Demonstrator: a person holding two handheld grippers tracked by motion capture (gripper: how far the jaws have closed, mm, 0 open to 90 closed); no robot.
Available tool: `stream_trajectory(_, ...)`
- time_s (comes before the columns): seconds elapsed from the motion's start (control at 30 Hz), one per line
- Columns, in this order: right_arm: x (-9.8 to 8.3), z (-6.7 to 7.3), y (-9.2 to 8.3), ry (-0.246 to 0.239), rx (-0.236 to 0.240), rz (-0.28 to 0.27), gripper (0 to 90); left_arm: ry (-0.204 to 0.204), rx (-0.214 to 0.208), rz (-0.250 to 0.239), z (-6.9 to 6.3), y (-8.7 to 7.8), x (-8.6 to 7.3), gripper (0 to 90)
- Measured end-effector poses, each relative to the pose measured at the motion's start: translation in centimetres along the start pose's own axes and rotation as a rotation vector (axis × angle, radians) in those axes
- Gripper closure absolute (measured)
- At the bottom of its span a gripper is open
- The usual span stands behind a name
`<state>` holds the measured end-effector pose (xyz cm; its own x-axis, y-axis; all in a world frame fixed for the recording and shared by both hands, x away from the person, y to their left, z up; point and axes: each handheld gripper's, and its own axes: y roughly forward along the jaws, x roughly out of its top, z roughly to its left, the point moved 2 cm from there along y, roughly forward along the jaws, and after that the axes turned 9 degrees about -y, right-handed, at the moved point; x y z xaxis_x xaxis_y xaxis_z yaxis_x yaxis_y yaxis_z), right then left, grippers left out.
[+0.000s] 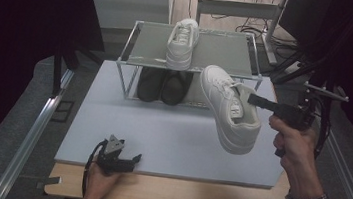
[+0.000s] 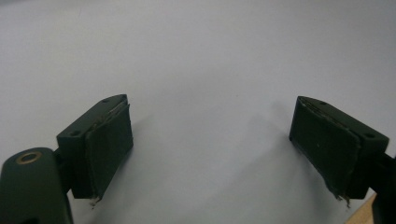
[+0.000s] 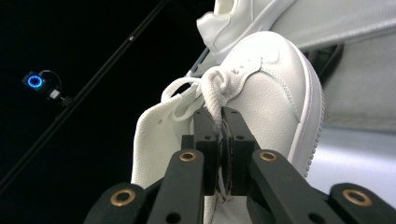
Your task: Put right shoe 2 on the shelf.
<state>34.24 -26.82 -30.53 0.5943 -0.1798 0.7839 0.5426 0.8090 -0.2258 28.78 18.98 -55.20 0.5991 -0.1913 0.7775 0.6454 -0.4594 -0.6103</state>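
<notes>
One white shoe (image 1: pixel 182 42) already sits on the rack (image 1: pixel 140 45). Right hand-held gripper (image 1: pixel 257 100) pinches the second shoe (image 1: pixel 229 108) midair, not yet placed. Left hand-held gripper (image 1: pixel 132 160) idle, jaws spread.

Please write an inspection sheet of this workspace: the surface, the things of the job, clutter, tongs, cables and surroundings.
Surface: pale grey mat on a wooden table, bare in front.
Job's things: white shoe held in the air by its laces and tongue; second white shoe on the top shelf of the wire rack; pair of black shoes on the shelf below.
Clutter: nothing seen.
Tongs: right tongs shut on the shoe; left tongs open, empty, low over the mat.
Cables: one trails from the left tongs; more lie on the floor behind.
Surroundings: dark curtains on both sides.
</notes>
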Motion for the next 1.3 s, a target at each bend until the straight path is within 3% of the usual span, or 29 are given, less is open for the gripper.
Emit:
stream_trajectory(0.43,3.0,-0.6,2.5,0.02,-0.053,-0.056,86.6,-0.001,-0.001,0.0,0.0,0.0,0.0,12.7)
stream_trajectory(1.3,5.5,-4.0,8.4,0.068,-0.146,-0.096,86.5,-0.002,-0.001,-0.001,0.0,0.0,0.0,12.7)
